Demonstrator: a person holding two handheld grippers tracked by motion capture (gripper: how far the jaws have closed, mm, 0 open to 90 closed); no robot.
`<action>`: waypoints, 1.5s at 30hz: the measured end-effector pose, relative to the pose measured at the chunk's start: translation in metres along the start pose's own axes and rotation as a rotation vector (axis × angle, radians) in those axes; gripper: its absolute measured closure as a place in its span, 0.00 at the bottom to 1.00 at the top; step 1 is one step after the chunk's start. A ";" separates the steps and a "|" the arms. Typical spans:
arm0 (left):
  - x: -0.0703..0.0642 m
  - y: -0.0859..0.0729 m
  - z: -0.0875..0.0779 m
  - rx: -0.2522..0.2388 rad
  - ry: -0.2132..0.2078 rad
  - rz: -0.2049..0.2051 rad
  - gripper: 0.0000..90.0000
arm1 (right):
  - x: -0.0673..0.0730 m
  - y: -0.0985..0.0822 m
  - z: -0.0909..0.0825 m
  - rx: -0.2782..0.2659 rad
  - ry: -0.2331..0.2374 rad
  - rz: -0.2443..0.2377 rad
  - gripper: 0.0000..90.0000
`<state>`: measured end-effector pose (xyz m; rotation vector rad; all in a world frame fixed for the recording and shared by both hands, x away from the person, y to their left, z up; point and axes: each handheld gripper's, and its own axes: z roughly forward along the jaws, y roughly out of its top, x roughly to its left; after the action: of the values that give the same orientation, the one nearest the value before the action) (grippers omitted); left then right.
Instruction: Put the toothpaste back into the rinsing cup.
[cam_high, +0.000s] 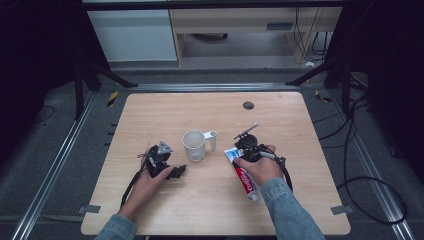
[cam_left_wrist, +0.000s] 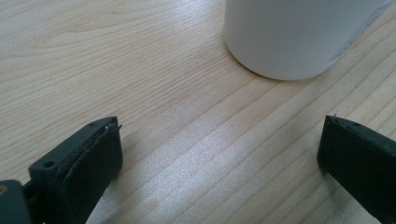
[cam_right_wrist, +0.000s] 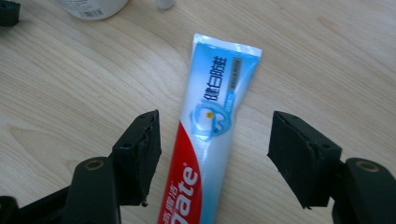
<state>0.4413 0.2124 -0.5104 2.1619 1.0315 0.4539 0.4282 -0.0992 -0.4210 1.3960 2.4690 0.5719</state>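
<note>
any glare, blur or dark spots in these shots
High view: table evenly lit, surroundings dark, picture soft. Left gripper view: pale sheen on the wood, cup near white and featureless, soft shadows by the jaws. Right gripper view: mild glare on the toothpaste tube, print readable, jaws slightly blurred.

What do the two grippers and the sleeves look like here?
Both grippers are black. The left gripper carries a grey three-cornered plate on top and trails a black cable. The right gripper has a thin grey rod sticking out and a black cable too. Jaws are blocky, matte black. Both sleeves are blue denim.
</note>
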 end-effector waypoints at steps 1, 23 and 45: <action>0.000 0.000 0.000 0.000 0.000 0.000 0.00 | 0.001 0.001 0.002 0.004 0.004 -0.010 0.38; 0.001 0.000 0.000 0.005 0.001 0.005 0.00 | 0.002 0.009 0.047 0.120 -0.004 0.037 0.42; 0.001 0.000 0.000 0.005 0.001 0.005 0.00 | -0.001 0.009 0.061 0.163 -0.011 0.034 0.46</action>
<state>0.4418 0.2128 -0.5101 2.1697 1.0288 0.4558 0.4596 -0.0833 -0.4713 1.4980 2.5371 0.3762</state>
